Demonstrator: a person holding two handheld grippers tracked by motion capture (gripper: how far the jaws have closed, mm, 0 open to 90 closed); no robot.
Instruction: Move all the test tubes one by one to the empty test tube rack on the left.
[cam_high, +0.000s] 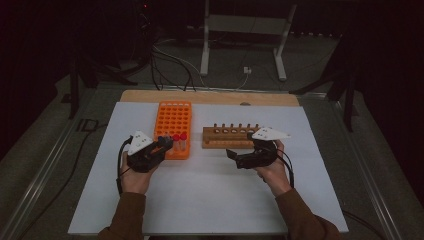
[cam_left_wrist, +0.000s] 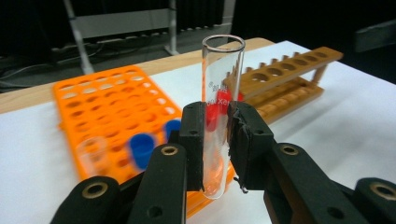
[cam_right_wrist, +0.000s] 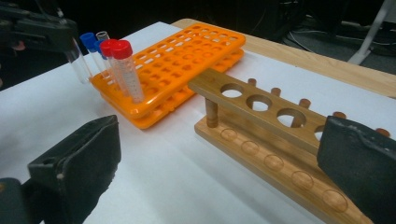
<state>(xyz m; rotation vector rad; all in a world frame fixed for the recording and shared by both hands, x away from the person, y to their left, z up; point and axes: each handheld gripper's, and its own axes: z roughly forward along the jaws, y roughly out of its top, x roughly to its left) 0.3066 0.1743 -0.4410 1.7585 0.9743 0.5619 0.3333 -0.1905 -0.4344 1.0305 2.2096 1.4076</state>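
While orange rack (cam_left_wrist: 112, 100) flanks held glass tube (cam_left_wrist: 222, 84), wooden rack (cam_left_wrist: 285, 77) beyond.

White-covered table (cam_high: 210, 200), orange rack (cam_high: 173, 120), wooden rack (cam_high: 220, 143), seemingly bare elsewhere

A: What is seen beyond the table (cam_high: 210, 210)?

B: A dark room is shown, with black hangings along the back and sides. A grey floor (cam_high: 320, 65) is laid around the table, and cables (cam_high: 165, 62) are strewn across it at the left. A white metal frame (cam_high: 245, 30) on two legs is set behind, with a small white plug (cam_high: 247, 70) lying near its foot.

A: And the table itself?

B: It is covered with a white sheet, and a strip of bare wood (cam_high: 210, 97) is left showing along the far edge. Metal rails (cam_high: 45, 170) are run along both sides. Light is thrown mainly on the tabletop.
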